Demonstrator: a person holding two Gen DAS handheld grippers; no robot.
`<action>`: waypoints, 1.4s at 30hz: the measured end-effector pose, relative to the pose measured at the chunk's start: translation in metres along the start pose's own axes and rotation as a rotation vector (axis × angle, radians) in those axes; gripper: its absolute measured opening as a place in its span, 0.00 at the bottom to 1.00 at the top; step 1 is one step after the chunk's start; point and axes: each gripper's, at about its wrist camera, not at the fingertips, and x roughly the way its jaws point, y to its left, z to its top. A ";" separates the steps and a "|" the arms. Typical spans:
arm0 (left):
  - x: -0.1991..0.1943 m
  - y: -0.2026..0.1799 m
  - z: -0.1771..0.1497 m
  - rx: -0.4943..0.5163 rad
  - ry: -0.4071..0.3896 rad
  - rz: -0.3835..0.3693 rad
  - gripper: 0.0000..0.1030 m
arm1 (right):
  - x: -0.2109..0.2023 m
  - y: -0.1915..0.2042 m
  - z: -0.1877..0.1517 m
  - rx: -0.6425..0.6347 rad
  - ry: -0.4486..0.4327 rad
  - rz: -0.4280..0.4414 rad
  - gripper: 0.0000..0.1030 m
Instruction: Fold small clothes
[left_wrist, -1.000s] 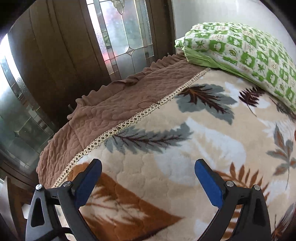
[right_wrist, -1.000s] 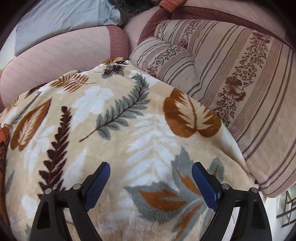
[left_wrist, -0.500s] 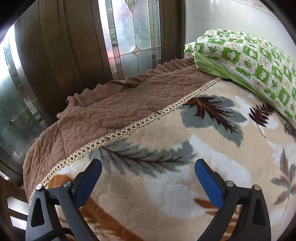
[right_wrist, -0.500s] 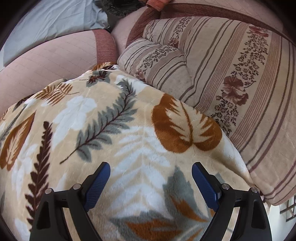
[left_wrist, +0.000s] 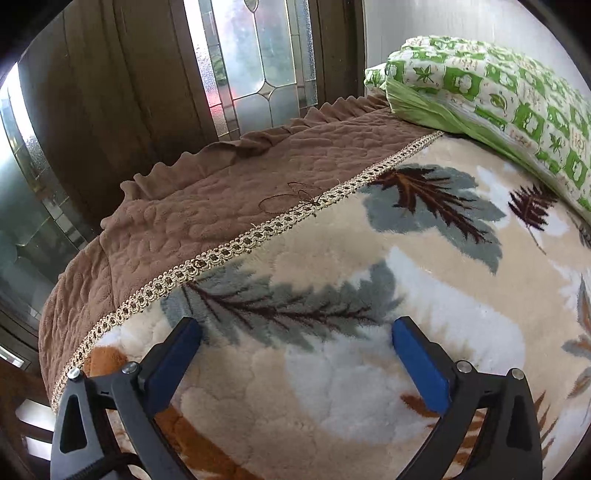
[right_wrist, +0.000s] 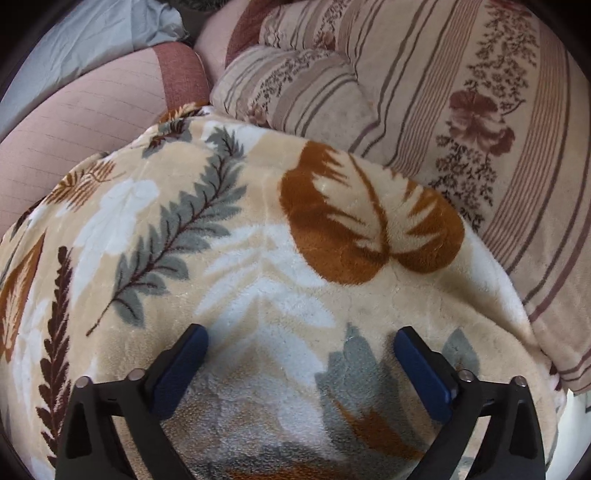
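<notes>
Leaf-print blanket (left_wrist: 369, 258) fills both views; left claw (left_wrist: 295, 326) and right claw (right_wrist: 301, 334) gape, holding nothing.

Green pillow (left_wrist: 498, 96) cut off at right edge; striped floral cushion (right_wrist: 461, 110) cut off at top and right; view through patterned door glass (left_wrist: 258, 55) blurred.

The right tool (right_wrist: 297, 341) hangs wide apart over a leaf-print blanket (right_wrist: 258, 240) beside striped floral cushions (right_wrist: 461, 92).

home bedroom: blanket (left_wrist: 369, 288), pillow (left_wrist: 498, 92)
</notes>
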 end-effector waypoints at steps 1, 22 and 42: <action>0.001 -0.001 0.000 0.003 0.001 0.003 1.00 | 0.000 0.000 0.000 0.002 -0.001 0.002 1.00; 0.001 0.003 -0.004 -0.016 -0.001 -0.020 1.00 | -0.001 -0.001 -0.002 0.007 -0.005 0.007 1.00; -0.005 0.005 -0.013 0.024 0.001 -0.051 1.00 | -0.005 -0.003 -0.006 0.010 -0.005 0.023 1.00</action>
